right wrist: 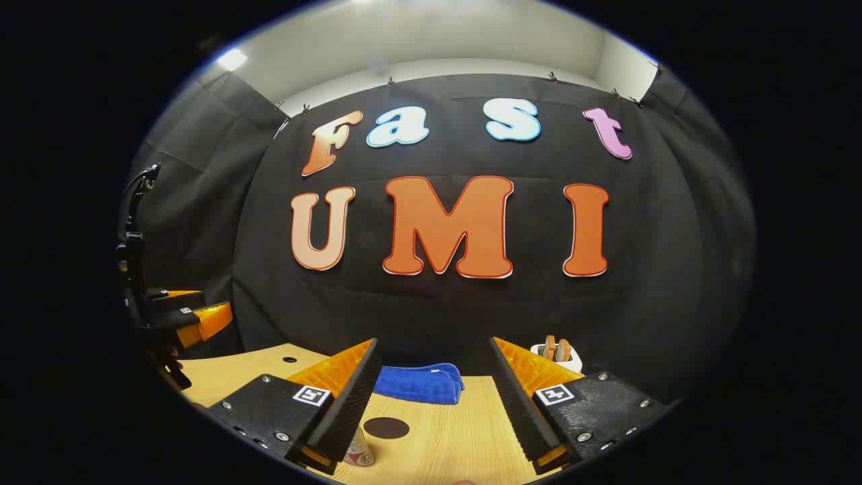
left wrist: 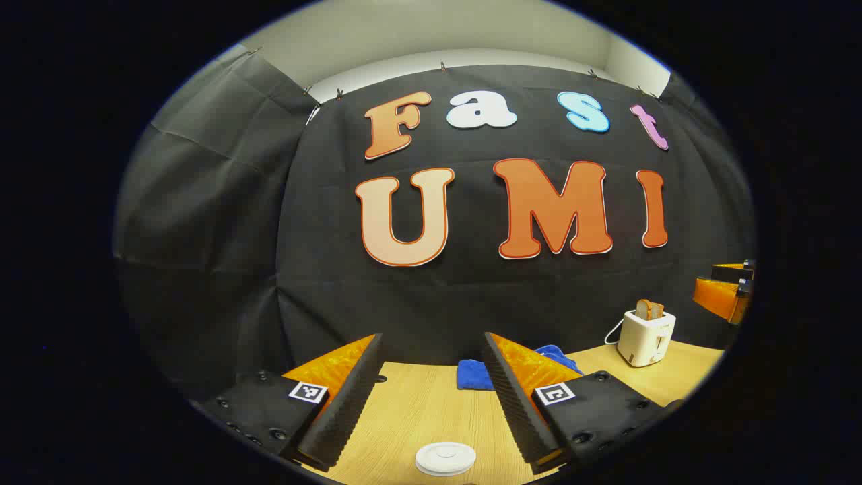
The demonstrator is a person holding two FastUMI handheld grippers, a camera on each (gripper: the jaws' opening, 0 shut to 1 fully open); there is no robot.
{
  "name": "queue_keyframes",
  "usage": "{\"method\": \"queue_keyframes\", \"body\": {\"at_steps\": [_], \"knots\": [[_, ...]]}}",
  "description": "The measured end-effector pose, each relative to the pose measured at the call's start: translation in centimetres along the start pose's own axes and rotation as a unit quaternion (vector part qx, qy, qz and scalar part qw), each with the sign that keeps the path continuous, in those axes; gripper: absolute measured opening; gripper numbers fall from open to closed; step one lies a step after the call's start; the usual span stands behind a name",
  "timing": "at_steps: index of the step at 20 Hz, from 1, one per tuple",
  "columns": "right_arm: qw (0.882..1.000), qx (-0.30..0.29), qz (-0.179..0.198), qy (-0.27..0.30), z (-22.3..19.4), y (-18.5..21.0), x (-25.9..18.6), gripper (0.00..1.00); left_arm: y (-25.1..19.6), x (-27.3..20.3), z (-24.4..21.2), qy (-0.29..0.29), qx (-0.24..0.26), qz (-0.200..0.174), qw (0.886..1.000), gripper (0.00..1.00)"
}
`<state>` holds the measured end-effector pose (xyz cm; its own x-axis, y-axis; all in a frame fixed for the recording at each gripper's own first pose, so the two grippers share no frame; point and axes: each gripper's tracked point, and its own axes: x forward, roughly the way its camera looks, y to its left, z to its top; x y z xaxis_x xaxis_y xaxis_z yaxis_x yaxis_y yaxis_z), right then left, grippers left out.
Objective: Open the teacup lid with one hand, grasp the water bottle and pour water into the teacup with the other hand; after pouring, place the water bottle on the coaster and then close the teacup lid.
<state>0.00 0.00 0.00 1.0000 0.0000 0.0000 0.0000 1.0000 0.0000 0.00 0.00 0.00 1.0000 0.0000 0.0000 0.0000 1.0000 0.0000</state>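
**A:** so which claw is better placed for the lid? In the left gripper view the left claw [left wrist: 431,397] has its fingers wide apart, holding nothing, and the white teacup lid [left wrist: 445,459] sits bottom centre of the frame, right between them and just below.

**B:** yeah, left one's lined up, I'd guess a straight drop does it. In the right gripper view the right claw [right wrist: 434,404] is spread too, empty. The water bottle [right wrist: 359,453] peeks out at the bottom behind its left finger, so only partly visible. Dark round coaster [right wrist: 386,428] just beside it on the counter [right wrist: 458,438].

**A:** count?

**B:** one lid, one bottle, one coaster, one blue cloth [right wrist: 419,382], one toaster [left wrist: 645,337].
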Motion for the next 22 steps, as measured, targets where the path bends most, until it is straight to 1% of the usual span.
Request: {"method": "queue_keyframes", "body": {"at_steps": [1, 9, 18, 22], "knots": [[1.000, -0.001, 0.001, 0.000, 0.0, 0.1, -0.1, 0.95, -0.1, 0.0, 0.0, -0.001, -0.001, 0.000, 1.000, 0.96], [1.000, -0.004, 0.009, -0.006, 0.3, 0.7, -0.5, 0.95, -0.2, -0.3, 0.4, -0.004, -0.003, -0.004, 1.000, 0.96], [1.000, 0.007, 0.016, -0.012, 1.2, 0.9, -0.6, 0.95, -0.1, -1.1, 1.2, -0.016, -0.001, -0.002, 1.000, 0.96], [1.000, -0.003, 0.021, -0.005, 0.3, 1.6, -0.7, 0.95, -0.2, -1.1, 0.5, -0.011, 0.003, -0.010, 1.000, 0.96]]}}
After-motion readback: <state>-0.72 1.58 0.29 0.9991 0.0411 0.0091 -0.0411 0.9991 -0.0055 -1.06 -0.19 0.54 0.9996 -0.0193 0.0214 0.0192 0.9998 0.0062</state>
